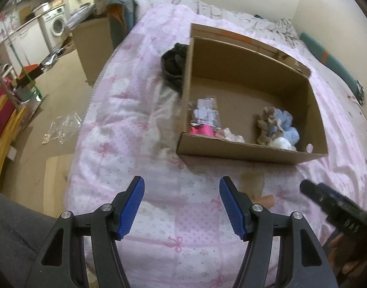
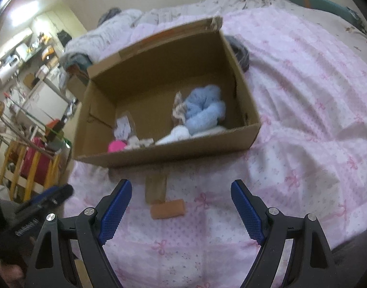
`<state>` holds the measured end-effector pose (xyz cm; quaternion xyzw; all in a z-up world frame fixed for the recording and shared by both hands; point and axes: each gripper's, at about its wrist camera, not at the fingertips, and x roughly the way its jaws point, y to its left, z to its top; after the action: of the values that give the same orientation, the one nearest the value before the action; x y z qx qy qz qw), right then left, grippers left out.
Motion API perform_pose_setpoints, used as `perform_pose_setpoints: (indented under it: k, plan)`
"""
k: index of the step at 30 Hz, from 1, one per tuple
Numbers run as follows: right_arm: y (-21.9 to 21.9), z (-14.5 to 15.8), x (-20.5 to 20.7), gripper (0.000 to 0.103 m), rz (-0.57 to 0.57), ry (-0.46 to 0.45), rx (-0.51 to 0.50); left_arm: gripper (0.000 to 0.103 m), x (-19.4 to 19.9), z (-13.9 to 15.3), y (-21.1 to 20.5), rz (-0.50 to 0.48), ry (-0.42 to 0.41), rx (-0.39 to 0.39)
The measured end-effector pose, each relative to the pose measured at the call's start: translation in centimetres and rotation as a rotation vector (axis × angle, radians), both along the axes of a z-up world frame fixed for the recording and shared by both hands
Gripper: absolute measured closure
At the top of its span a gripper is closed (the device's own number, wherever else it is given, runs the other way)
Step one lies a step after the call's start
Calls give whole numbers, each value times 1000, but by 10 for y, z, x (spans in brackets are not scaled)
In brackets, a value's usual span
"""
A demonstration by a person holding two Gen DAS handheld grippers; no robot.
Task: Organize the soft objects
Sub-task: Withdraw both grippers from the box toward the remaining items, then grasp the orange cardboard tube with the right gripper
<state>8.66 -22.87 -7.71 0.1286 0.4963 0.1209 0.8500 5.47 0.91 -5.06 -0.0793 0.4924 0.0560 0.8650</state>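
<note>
An open cardboard box (image 1: 246,152) (image 2: 174,153) sits on a pink quilted bed. Inside lie a fluffy blue item (image 1: 285,124) (image 2: 202,110), a brown one (image 1: 266,122), a white one (image 1: 282,142) (image 2: 176,134), a pink one (image 1: 202,129) (image 2: 116,146) and a clear packet (image 1: 204,112). A small orange roll (image 2: 168,209) (image 1: 265,199) lies on the quilt in front of the box. A black garment (image 1: 174,64) lies left of the box. My left gripper (image 1: 182,206) is open and empty above the quilt. My right gripper (image 2: 181,210) is open, straddling the orange roll from above.
The bed's left edge drops to a floor with a plastic bag (image 1: 63,127) and a cardboard carton (image 1: 94,48). A wooden rail (image 2: 27,168) and shelves stand at left. A brown tape strip (image 2: 155,187) lies by the roll. A wall backs the bed.
</note>
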Motion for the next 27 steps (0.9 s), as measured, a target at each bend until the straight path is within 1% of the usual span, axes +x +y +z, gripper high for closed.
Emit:
perform_pose_setpoints:
  k: [4,7,12,15,19,22,23,26,27]
  plan:
    - [15,-16,5,13,55,54,-34,41,1,-2,9,40,14,-4]
    - [29,-30,1,13,119,107,-106,41,2,-7,18,73,38,-27]
    - [48,-39,-4,13,199,122,-164,41,5,-14,29,128,68,-62]
    - [55,-51,1,13,229,165,-173,41,6,-17,29,131,83,-76]
    - [62,-63,8,13,246,188,-185,41,8,-19,23,113,93,-77]
    - [67,-71,11,14,254,198,-213,41,9,-20,19,102,96,-77]
    - [68,-73,12,16,256,201,-214,41,9,-20,18,99,96,-77]
    - [72,-75,13,34,268,178,-230,41,10,-20,17,95,97,-78]
    - [74,-75,13,50,275,167,-236,41,10,-21,16,93,98,-77]
